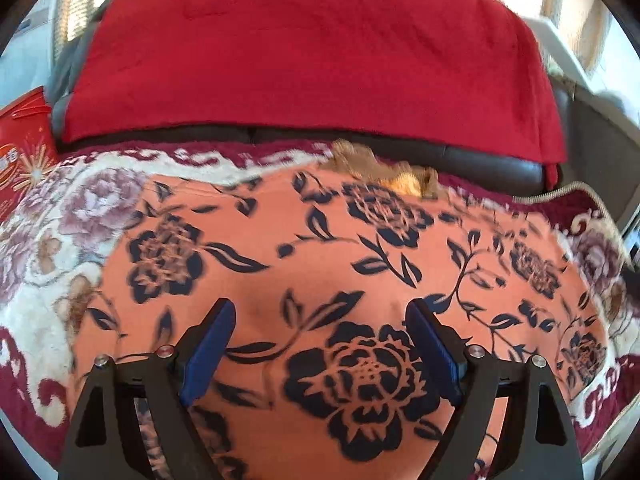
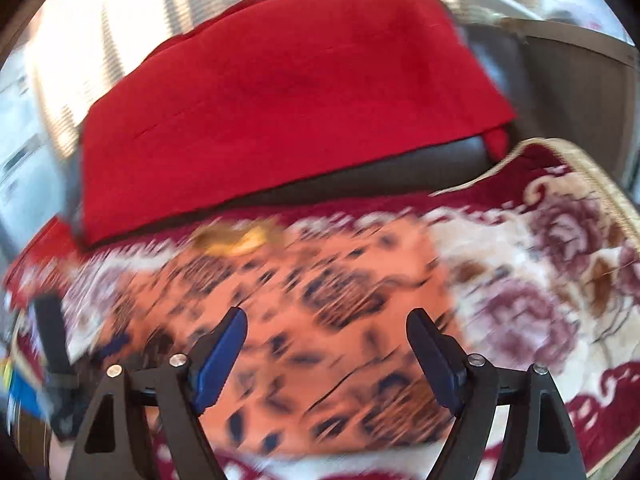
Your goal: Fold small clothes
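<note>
Both the left tongs [image 1: 320,320] and right tongs [image 2: 326,330] gape empty above the limp, light orange floral garment [image 1: 328,264], best pinched at its hem corners.

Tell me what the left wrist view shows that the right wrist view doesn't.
Only the left wrist view: a red printed box at the left edge, and the garment's dark flowers in sharp detail.
Only the right wrist view: the blanket's braided edge and the garment's right border, though blurred.
Both: the orange floral garment on the floral blanket, the red throw behind, and an open gripper.
</note>
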`<state>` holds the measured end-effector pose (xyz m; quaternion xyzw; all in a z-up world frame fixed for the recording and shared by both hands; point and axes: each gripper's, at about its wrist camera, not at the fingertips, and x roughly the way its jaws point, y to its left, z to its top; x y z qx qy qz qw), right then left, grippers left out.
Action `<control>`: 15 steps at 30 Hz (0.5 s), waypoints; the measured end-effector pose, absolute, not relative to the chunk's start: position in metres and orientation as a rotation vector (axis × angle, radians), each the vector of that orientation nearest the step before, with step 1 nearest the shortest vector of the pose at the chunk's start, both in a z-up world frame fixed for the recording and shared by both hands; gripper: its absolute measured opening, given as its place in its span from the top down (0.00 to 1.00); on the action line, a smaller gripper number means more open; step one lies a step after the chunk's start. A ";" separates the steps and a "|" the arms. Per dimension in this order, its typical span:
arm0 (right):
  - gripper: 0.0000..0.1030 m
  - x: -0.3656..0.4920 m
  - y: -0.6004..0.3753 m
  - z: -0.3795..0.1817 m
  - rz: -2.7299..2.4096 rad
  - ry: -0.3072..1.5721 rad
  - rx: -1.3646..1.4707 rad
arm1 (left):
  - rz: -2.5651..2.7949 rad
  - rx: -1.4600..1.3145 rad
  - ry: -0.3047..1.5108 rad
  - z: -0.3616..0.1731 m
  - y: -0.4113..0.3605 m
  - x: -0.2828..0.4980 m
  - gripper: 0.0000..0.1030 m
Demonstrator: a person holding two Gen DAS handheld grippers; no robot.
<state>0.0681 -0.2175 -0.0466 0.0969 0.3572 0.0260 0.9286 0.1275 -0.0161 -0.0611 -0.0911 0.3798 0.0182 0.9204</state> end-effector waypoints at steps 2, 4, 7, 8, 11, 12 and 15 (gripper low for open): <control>0.18 0.056 -0.205 -0.060 0.067 0.766 0.205 | 0.055 -0.236 0.709 -0.049 0.003 0.111 0.15; 0.19 0.044 -0.200 -0.072 0.079 0.803 0.245 | 0.077 -0.286 0.642 -0.038 0.030 0.093 0.15; 0.19 0.025 -0.195 -0.091 0.096 0.823 0.285 | 0.122 -0.375 0.608 -0.033 0.084 0.072 0.15; 0.19 0.020 -0.193 -0.096 0.101 0.827 0.291 | 0.136 -0.408 0.621 -0.037 0.104 0.067 0.15; 0.19 0.012 -0.193 -0.108 0.109 0.839 0.302 | 0.101 -0.530 0.693 -0.055 0.149 0.053 0.15; 0.19 0.012 -0.192 -0.110 0.111 0.843 0.308 | 0.081 -0.567 0.723 -0.063 0.160 0.047 0.15; 0.19 0.010 -0.188 -0.106 0.118 0.836 0.323 | -0.007 -0.640 0.788 -0.081 0.169 0.038 0.16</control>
